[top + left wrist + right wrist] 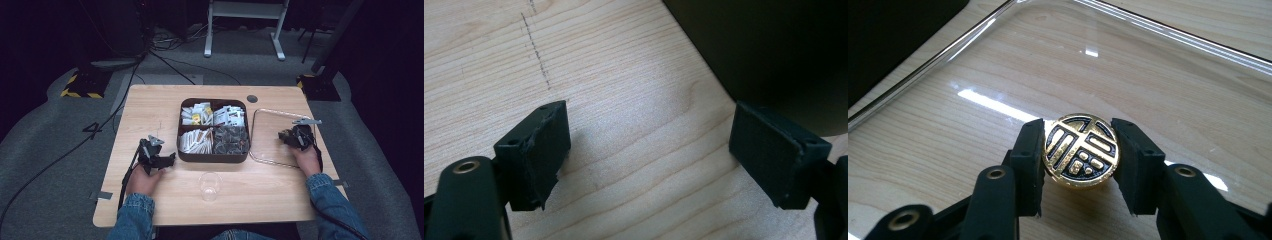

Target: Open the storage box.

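Observation:
A round black and gold disc (1081, 150) with a raised gold pattern sits between the jaws of my right gripper (1081, 159), which is shut on it just above the floor of a clear tray (998, 60). From above, that right gripper (295, 136) hangs over the near right part of the clear tray (260, 150). My left gripper (161, 157) rests on the wooden table (150, 110) left of the dark box, its jaws wide open. Between its pads (544, 150) lies only bare wood; the left gripper (649, 155) holds nothing.
A dark brown box (214, 157) with four compartments of packets and sticks stands mid-table; its wall (774, 50) looms close to the left gripper. A clear plastic cup (209, 186) stands near the front edge. Cables and a stand's feet lie on the floor beyond.

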`<state>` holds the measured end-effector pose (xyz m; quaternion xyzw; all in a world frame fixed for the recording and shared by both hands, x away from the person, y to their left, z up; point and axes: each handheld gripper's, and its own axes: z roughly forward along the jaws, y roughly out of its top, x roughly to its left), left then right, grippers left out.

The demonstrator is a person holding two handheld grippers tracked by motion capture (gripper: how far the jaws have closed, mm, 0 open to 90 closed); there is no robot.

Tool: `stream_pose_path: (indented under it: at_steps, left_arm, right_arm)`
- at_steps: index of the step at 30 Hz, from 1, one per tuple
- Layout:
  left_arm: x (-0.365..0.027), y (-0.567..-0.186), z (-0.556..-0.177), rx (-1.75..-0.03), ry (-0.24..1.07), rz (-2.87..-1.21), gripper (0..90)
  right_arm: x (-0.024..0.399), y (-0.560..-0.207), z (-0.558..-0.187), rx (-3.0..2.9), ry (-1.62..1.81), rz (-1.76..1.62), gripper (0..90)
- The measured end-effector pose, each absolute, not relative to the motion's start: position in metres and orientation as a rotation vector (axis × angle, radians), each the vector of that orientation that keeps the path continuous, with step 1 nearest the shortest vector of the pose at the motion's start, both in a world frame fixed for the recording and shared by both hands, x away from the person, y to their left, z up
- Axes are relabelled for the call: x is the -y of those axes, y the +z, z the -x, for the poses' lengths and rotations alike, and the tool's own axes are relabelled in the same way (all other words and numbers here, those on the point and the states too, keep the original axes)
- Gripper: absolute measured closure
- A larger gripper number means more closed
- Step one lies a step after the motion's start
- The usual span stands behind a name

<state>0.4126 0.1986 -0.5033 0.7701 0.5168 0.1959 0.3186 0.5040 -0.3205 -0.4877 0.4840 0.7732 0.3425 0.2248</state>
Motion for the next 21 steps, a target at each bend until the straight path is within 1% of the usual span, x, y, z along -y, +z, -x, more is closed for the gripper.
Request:
stream_pose_path:
  at_steps: [11,12,13,14,17,21]
  left_arm:
    - [-0.1986,-0.5033,-0.4127,-1.359,0.515,-2.026,17.2]
    - [-0.1987,-0.5033,-0.4127,-1.359,0.515,-2.026,17.2]
    - [-0.1985,-0.5033,-0.4126,-1.362,0.515,-2.023,17.2]
    - [-0.1985,-0.5033,-0.4126,-1.361,0.515,-2.024,17.2]
    - [-0.1987,-0.5033,-0.413,-1.358,0.515,-2.026,17.2]
    - [-0.1991,-0.5031,-0.4134,-1.354,0.52,-2.03,17.2]
  right_arm:
    - [0.328,-0.4922,-0.5059,-2.151,0.987,-1.39,57.1]
    - [0.3283,-0.4929,-0.5046,-2.154,0.994,-1.382,52.3]
    - [0.3283,-0.4929,-0.5044,-2.158,0.997,-1.383,50.0]
    - [0.3283,-0.4929,-0.5044,-2.158,0.997,-1.383,50.0]
    - [0.3284,-0.4928,-0.5037,-2.164,1.005,-1.386,45.5]
    - [0.3289,-0.488,-0.5009,-2.153,1.034,-1.383,43.6]
